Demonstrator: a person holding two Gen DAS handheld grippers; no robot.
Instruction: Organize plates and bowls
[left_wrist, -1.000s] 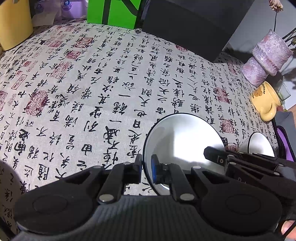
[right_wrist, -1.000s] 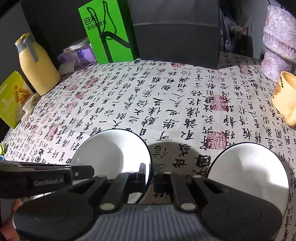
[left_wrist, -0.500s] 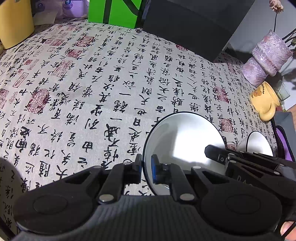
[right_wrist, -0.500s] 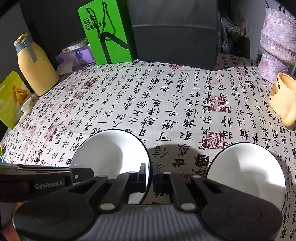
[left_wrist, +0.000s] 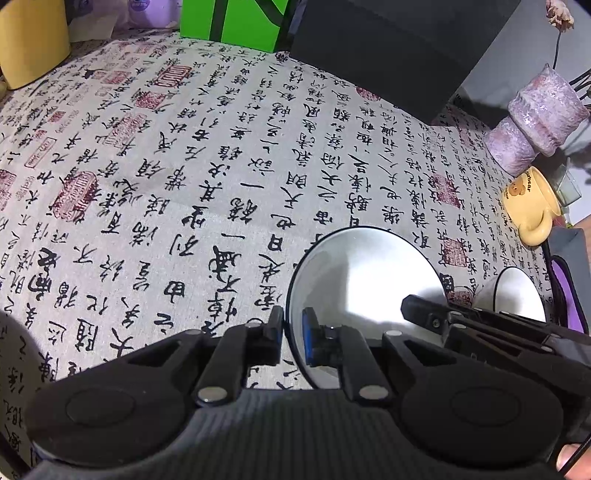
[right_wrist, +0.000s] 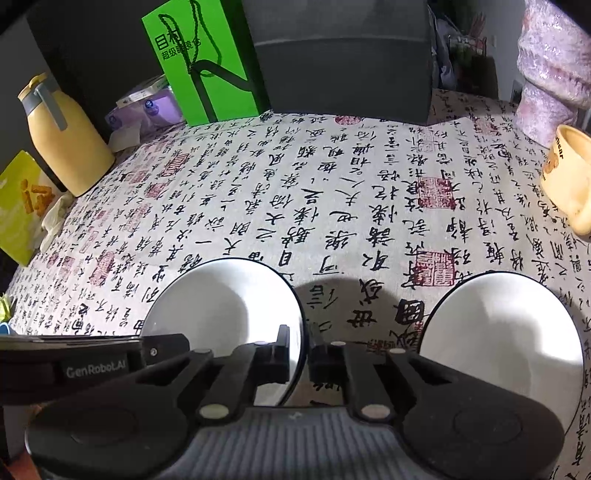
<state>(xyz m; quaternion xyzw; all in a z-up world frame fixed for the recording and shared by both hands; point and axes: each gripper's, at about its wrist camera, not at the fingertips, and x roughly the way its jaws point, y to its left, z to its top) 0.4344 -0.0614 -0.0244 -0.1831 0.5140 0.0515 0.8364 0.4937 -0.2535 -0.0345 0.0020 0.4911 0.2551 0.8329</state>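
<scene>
The left bowl (left_wrist: 364, 280) is set on the desk (left_wrist: 184, 166), its left rim clamped by the left tongs (left_wrist: 292, 334). Its right rim is straddled by the right tongs (right_wrist: 300, 354), whose jaws are opening. A second bowl (right_wrist: 506, 332) is seen just to the right, apart from both tongs.
</scene>
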